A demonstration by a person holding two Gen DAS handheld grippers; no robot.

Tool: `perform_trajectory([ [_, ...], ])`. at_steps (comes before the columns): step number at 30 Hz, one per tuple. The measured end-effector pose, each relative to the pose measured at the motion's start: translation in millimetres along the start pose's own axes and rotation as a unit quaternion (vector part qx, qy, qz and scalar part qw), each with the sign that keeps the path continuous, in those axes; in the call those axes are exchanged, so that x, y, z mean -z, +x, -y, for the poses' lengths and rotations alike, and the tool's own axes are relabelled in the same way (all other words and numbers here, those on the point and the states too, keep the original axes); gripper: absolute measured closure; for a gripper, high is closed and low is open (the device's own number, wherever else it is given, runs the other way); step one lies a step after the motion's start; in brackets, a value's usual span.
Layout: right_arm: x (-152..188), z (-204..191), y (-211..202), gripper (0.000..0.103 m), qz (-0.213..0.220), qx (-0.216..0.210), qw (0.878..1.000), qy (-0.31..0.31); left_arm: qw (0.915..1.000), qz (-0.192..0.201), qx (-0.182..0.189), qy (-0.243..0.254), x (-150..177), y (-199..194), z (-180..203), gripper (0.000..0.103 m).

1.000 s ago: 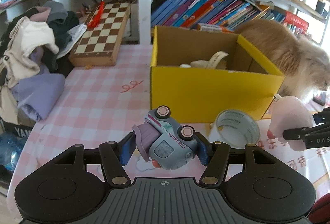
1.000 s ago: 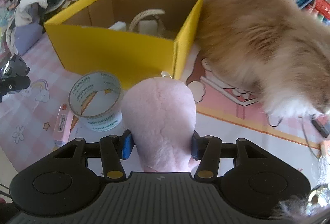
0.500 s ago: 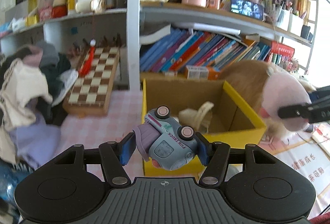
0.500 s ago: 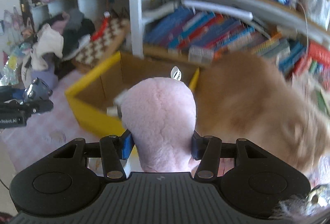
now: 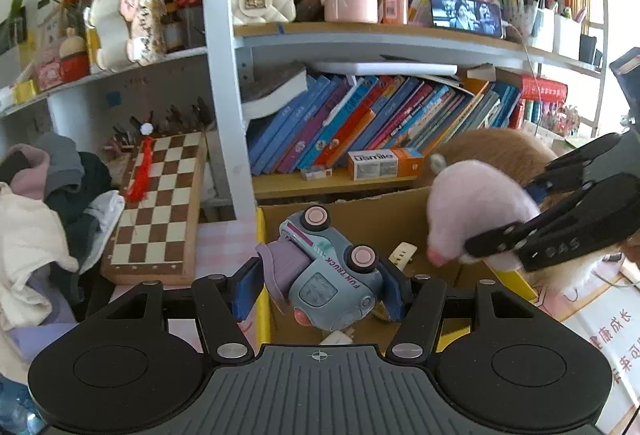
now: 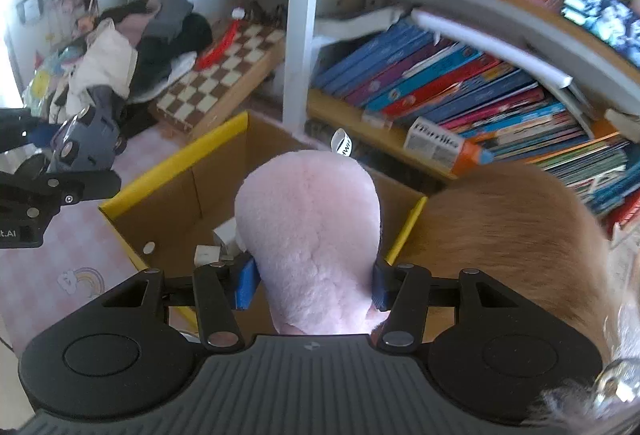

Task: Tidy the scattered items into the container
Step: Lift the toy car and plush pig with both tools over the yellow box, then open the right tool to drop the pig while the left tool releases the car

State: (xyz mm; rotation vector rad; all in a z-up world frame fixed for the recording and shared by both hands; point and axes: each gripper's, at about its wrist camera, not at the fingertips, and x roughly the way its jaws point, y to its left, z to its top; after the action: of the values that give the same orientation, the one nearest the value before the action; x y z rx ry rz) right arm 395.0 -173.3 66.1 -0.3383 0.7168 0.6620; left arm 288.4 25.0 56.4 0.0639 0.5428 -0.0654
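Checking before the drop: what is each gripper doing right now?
Left gripper: shut on the grey-blue plastic toy truck.
Right gripper: shut on the pink fluffy plush toy.

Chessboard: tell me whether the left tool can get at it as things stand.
Probably not: the left tool is shut on the toy truck, so it is not free for the chessboard.

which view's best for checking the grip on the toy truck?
Left wrist. The toy truck sits centred and close between the left gripper fingers, tilted, wheels up, both blue pads against its sides. The right wrist view shows it only small at the left edge, partly hidden by the gripper's fingers.
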Motion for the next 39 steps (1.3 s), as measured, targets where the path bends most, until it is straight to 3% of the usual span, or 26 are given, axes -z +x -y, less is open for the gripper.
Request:
perform_trajectory([
  [12, -12, -16, 53, 0.05, -0.059, -0.086, 0.993, -0.059, 0.9997, -0.023, 0.006, 0.007, -10, 37, 5, 0.043],
  [21, -3, 1, 83, 0.044, -0.115, -0.123, 0.986, -0.02, 0.9985, -0.051, 0.004, 0.019, -15, 66, 1, 0.043],
  [23, -1, 0, 85, 0.038, -0.122, -0.123, 0.985, -0.023, 0.9978, -0.062, 0.006, 0.022, -15, 75, 0, 0.043],
  [29, -1, 2, 69, 0.018, -0.098, -0.119, 0.988, -0.024, 0.9946, -0.09, 0.006, 0.052, -19, 106, 2, 0.043],
  [39, -2, 2, 72, 0.018, -0.086, -0.109, 0.99, 0.004, 0.9847, -0.144, 0.02, 0.095, -22, 162, 23, 0.043],
])
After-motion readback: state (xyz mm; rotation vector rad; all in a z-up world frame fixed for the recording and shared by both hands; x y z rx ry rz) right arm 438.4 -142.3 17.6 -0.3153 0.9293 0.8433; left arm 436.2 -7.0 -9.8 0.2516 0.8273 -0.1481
